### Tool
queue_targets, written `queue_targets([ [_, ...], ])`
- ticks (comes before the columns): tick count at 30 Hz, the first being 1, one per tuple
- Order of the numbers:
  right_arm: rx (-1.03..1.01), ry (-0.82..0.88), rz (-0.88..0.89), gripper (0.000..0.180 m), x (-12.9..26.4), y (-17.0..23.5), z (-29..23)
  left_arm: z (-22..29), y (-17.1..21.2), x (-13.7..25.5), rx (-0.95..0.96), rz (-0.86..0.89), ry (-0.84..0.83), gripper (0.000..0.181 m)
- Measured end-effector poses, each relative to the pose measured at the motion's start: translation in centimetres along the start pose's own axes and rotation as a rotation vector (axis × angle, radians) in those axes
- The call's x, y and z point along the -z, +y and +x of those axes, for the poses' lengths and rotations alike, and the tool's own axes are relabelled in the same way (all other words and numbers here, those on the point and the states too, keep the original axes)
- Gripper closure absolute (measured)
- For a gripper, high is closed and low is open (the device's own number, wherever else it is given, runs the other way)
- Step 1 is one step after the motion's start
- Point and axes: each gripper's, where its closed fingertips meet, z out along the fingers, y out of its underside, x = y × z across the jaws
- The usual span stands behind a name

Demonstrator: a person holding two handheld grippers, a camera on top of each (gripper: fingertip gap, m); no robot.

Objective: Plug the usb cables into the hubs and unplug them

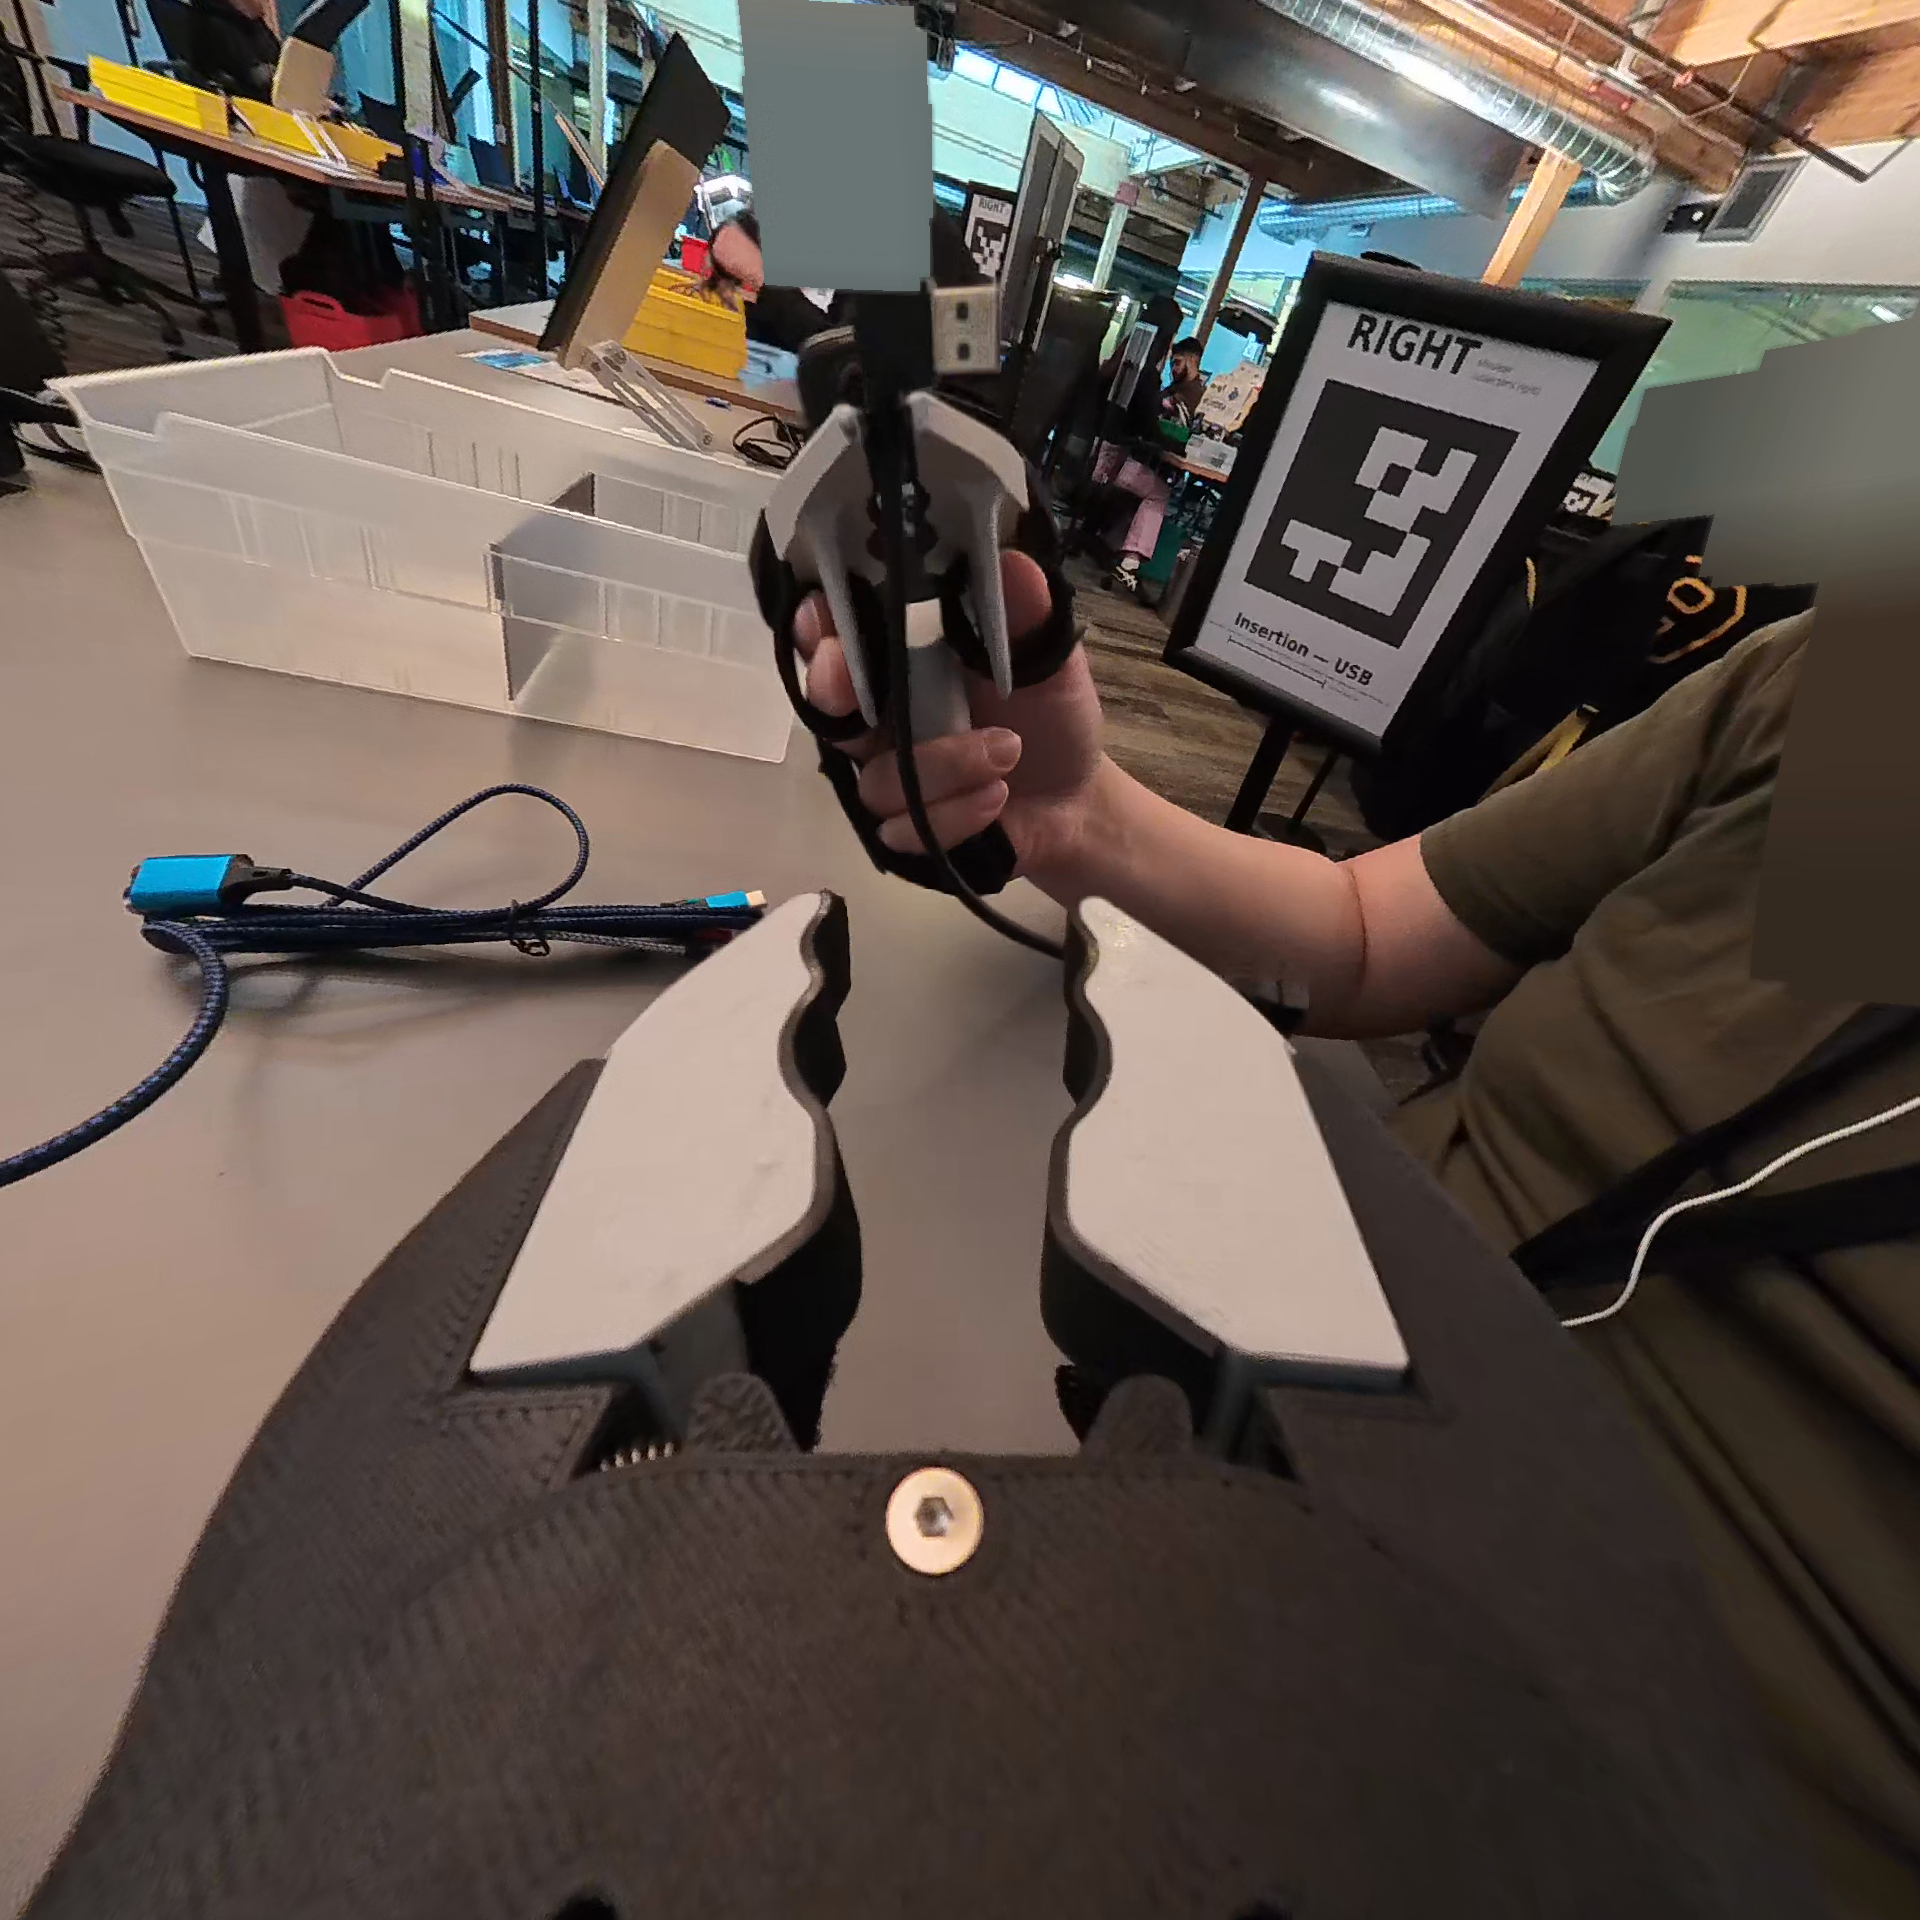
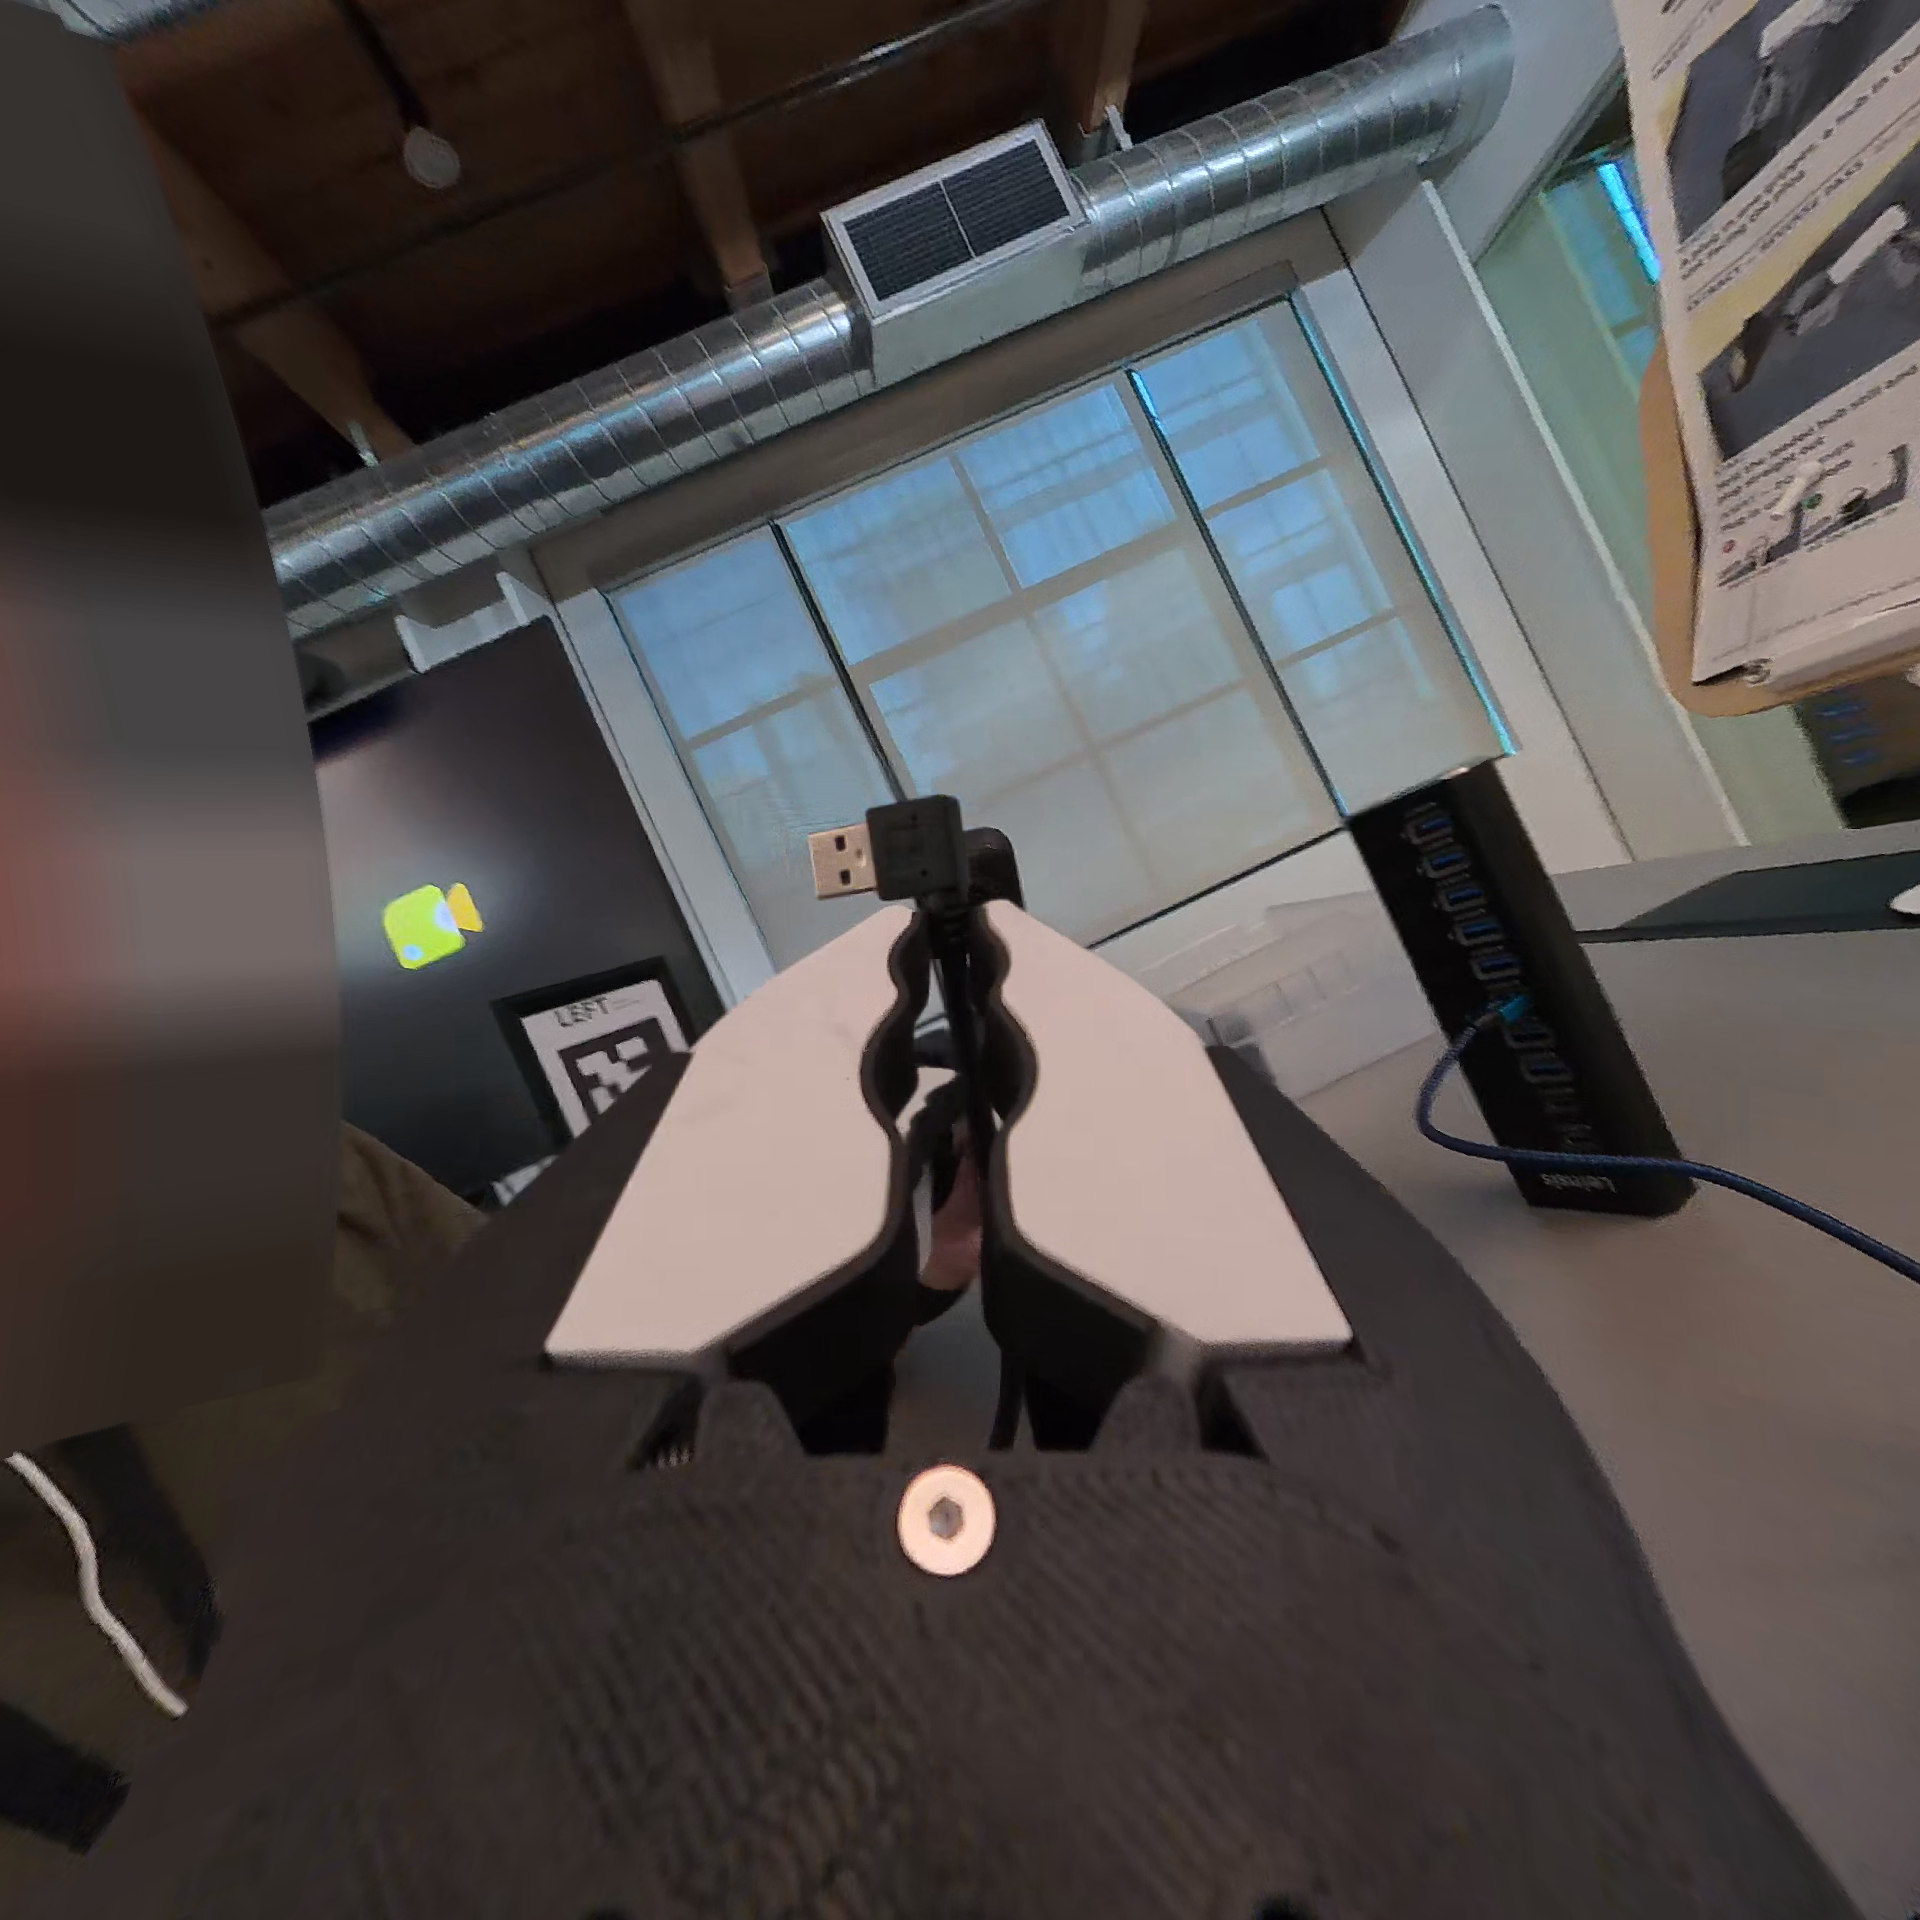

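Observation:
My right gripper (image 2: 948, 925) is shut on a black USB cable (image 2: 961, 1023), held up in the air and tilted upward. The cable's right-angle plug (image 2: 883, 860) sticks out above the fingertips, metal end to the left. The left wrist view shows the same gripper (image 1: 894, 410) raised over the table, with the plug (image 1: 961, 327) above it. My left gripper (image 1: 951, 920) is open and empty, low over the grey table (image 1: 312, 1143). A black multi-port hub (image 2: 1507, 987) stands on the table at right with a blue cable (image 2: 1455, 1101) plugged in.
A bundled blue braided cable (image 1: 416, 914) with a blue connector (image 1: 187, 883) lies on the table to the left. A clear divided bin (image 1: 416, 540) stands behind it. A framed marker sign (image 1: 1392, 499) stands at right. A person's arm (image 1: 1247, 914) and torso are close at right. Across from one pair of fingers to the other is roughly 10 cm. The black multi-port hub (image 2: 1507, 987) is about equally far from each gripper, around 20 cm.

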Motion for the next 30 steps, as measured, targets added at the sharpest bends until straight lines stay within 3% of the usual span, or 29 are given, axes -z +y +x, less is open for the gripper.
queue_targets([
  [6, 0.187, 0.168, -0.188, 0.173, -0.9, 2.5, 1.0, -0.7, -0.4, 0.3, -0.033, 0.021, -0.058, 0.143],
  [12, 0.299, 0.438, -0.286, 0.173, -0.1, 3.2, 3.9, -2.7, -1.5, 1.0, -0.295, 0.014, -0.365, 0.139],
  [19, 0.657, 0.58, -0.379, 0.173, -1.5, 3.9, 3.1, -0.8, -4.4, -0.2, -0.079, 0.161, -0.256, 0.154],
  [24, 0.745, 0.582, -0.401, 0.173, -2.3, 4.5, 2.7, -1.6, -4.1, -0.8, -0.035, 0.118, -0.287, 0.158],
  [27, 0.78, 0.581, -0.418, 0.173, -2.6, 4.8, 2.6, -1.6, -4.2, -1.0, -0.015, 0.145, -0.269, 0.173],
  [30, 0.859, 0.572, -0.429, 0.173, -2.6, 4.9, 2.3, -1.5, -4.2, -0.9, 0.007, 0.149, -0.237, 0.175],
])
